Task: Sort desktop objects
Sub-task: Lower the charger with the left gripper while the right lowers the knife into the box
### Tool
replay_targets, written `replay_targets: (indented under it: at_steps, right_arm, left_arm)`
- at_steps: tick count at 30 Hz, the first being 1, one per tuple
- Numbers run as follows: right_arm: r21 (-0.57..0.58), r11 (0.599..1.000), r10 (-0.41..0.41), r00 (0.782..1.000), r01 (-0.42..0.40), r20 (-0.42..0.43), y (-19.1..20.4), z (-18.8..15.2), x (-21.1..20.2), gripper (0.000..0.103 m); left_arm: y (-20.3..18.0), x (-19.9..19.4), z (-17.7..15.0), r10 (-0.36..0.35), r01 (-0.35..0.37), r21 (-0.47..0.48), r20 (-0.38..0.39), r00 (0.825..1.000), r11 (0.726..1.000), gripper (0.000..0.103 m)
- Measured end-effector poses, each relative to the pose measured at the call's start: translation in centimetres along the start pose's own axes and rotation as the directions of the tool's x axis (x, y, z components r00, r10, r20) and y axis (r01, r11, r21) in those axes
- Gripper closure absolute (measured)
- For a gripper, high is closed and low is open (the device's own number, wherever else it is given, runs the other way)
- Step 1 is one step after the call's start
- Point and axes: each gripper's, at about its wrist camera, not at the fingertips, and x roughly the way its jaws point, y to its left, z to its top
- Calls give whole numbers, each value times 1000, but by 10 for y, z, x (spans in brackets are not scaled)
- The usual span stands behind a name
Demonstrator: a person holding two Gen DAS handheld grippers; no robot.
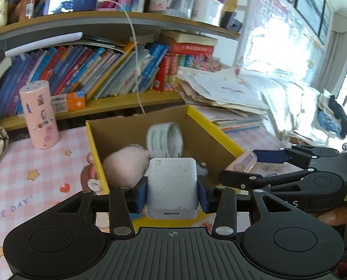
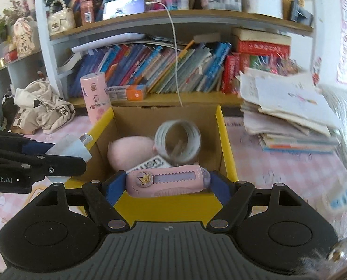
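While left claw [image 1: 172, 192] grips boxy charger [image 1: 172, 186] (smooth white), cardboard box [image 1: 210, 130] waits.

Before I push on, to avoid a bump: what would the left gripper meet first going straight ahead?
Likely the tape roll in the box, just past the charger that the left gripper holds; depth is unclear.

Centre frame I see the white charger [image 1: 172, 186] upright, prongs up; the pink eraser [image 2: 167, 182] lies crosswise over the yellow-rimmed box [image 2: 227, 144].

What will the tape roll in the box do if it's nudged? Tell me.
The tape roll stands on its edge, so it would probably roll. It looks hollow, likely light. The pink plush beside it may stop it toward that side.
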Motion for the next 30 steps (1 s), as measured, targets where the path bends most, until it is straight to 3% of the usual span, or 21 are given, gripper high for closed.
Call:
replay_targets:
  at_steps: [11,16,30]
  right_arm:
    - [-186,977,84,992,-101,-96,-8,20,72,27]
    - [-256,956,102,982,-141,-160,-7,21,95,27]
    - [-302,927,145,954,-224,-262,-6,29,124,26]
  left_arm:
    - [9,53,20,112,-111,5,-43,993,994,61]
    - [9,75,18,130,-129,13,-89,988,992,61]
    - [13,115,19,160,-161,13,-170,972,987,61]
